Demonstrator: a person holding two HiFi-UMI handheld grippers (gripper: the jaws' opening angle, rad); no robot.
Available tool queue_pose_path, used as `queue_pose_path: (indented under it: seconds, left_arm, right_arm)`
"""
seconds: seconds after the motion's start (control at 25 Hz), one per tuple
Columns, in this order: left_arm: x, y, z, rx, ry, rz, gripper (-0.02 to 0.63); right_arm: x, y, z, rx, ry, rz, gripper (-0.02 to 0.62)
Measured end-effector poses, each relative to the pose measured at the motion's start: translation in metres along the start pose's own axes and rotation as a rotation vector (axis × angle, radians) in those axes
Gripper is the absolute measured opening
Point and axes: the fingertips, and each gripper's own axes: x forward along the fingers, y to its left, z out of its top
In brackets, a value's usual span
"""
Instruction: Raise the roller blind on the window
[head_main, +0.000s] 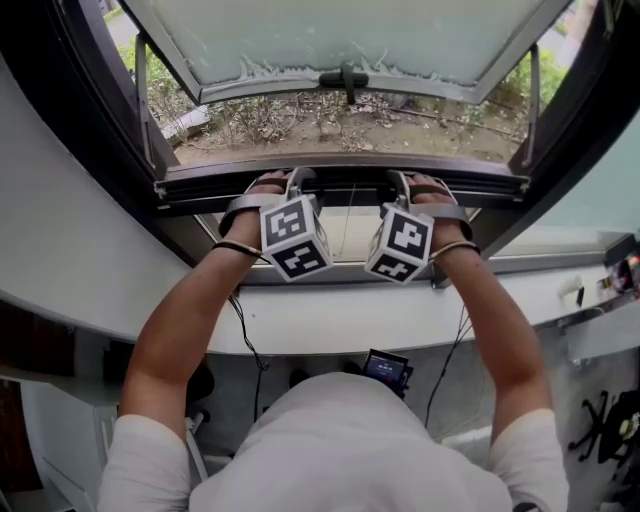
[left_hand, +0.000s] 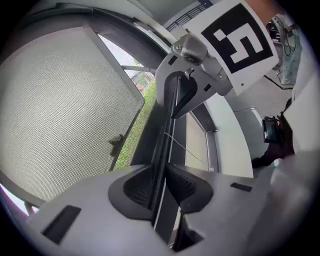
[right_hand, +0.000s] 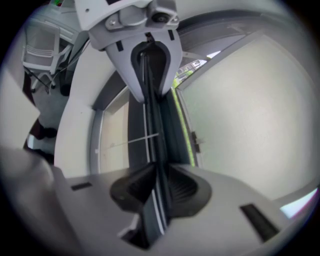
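Your left hand-held gripper (head_main: 291, 184) and right hand-held gripper (head_main: 402, 184) sit side by side in the head view. Both are clamped on the roller blind's slim dark bottom rail (head_main: 346, 188), which spans the window opening beyond the white table (head_main: 330, 325). The frosted glass sash (head_main: 340, 40) swings outward past it, clear of your path.

In the left gripper view, the jaws stand nearly together, pinching the rail's thin edge (left_hand: 167, 130). A thin cord (left_hand: 182, 147) crosses the pale strip beside it and may snag.

In the right gripper view, the ribbed pads (right_hand: 180, 187) nip the same rail (right_hand: 150, 115). It looks stiff, light and smooth, so it could slide through the pads. Your twin central hold suits it; lift both sides evenly.
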Motion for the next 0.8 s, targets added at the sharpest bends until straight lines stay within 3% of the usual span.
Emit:
queue_pose_path:
  seconds: [0.24, 0.8]
  left_arm:
    - [-0.025, 0.036, 0.020, -0.016, -0.060, 0.072, 0.086]
    - [-0.061, 0.083, 0.046, -0.024, -0.125, 0.143, 0.086]
  right_arm:
    - [-0.022, -0.044, 0.009, 0.057, -0.060, -0.114, 0.087]
    - [-0.054, -0.100, 0.022, 0.075, -0.111, -0.250, 0.086]
